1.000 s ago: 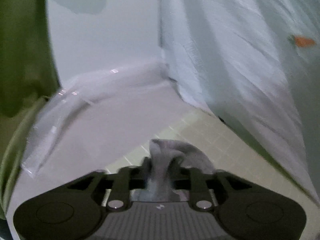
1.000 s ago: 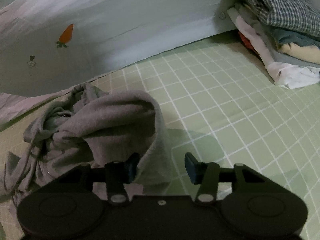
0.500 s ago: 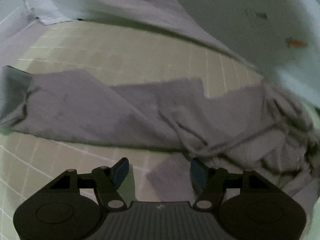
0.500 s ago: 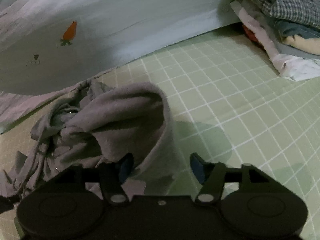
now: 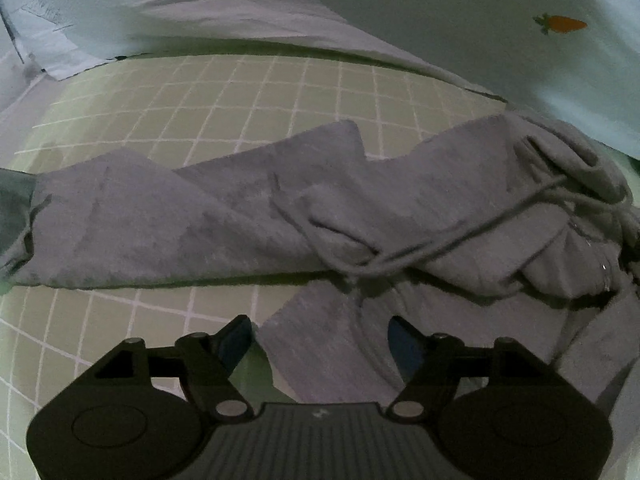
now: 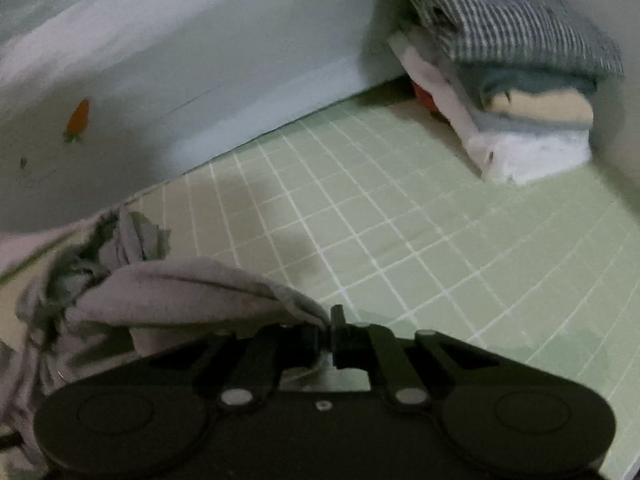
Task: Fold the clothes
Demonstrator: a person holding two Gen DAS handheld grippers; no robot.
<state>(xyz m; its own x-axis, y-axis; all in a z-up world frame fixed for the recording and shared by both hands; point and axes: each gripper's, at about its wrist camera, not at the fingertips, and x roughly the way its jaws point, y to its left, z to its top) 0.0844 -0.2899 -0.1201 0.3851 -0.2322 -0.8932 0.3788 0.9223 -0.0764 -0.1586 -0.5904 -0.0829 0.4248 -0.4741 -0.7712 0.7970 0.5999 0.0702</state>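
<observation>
A grey garment with drawstrings (image 5: 240, 224) lies crumpled across the green checked sheet (image 5: 256, 96). My left gripper (image 5: 320, 340) is open just above a flat grey part of it, its jaws wide apart with nothing between them. In the right wrist view my right gripper (image 6: 326, 334) is shut on an edge of the same grey garment (image 6: 168, 296), which bunches up to the left of the fingers.
A pale blue quilt with a carrot print (image 6: 160, 80) lies along the back; it also shows in the left wrist view (image 5: 520, 32). A stack of folded clothes (image 6: 508, 92) stands at the right back on the sheet (image 6: 400, 220).
My left gripper let go of the grey cloth, opened and now looks down on the spread garment. My right gripper has closed on the garment's edge.
</observation>
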